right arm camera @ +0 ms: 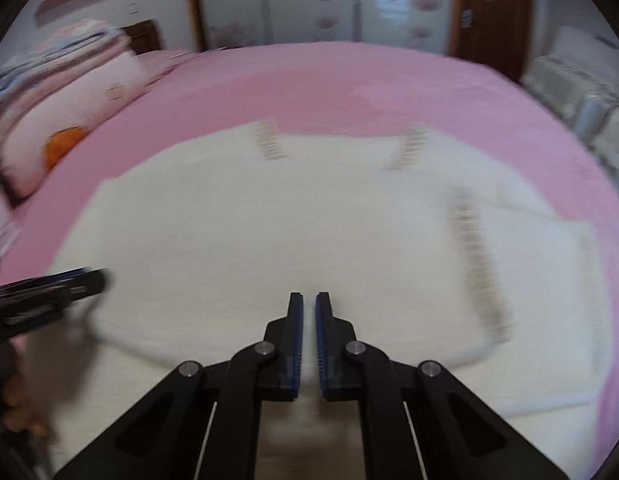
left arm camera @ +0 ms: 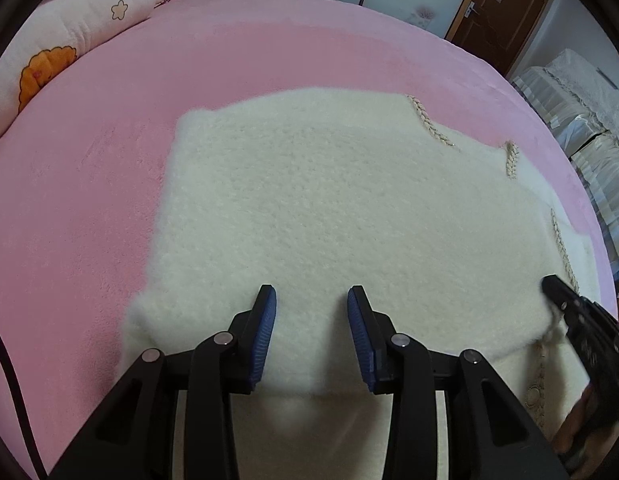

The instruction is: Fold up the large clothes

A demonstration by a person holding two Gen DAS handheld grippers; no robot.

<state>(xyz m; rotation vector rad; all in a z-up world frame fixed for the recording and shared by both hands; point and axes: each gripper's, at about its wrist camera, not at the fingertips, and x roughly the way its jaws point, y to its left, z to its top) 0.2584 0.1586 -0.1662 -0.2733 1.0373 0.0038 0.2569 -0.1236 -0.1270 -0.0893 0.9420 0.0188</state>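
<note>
No legible text, seemingly.

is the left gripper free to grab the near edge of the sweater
Probably yes. The left gripper is open, right over the sweater, whose near fold edge lies between its fingers with nothing on it.

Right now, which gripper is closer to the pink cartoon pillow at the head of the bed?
Left. The left gripper works the sweater's side toward the pillow; the right gripper sits farther along the sweater, with the left one between it and the pillow.

Left hand-held gripper [left arm camera: 311, 300] gaping (right hand-held gripper [right arm camera: 308, 304] near-closed).
</note>
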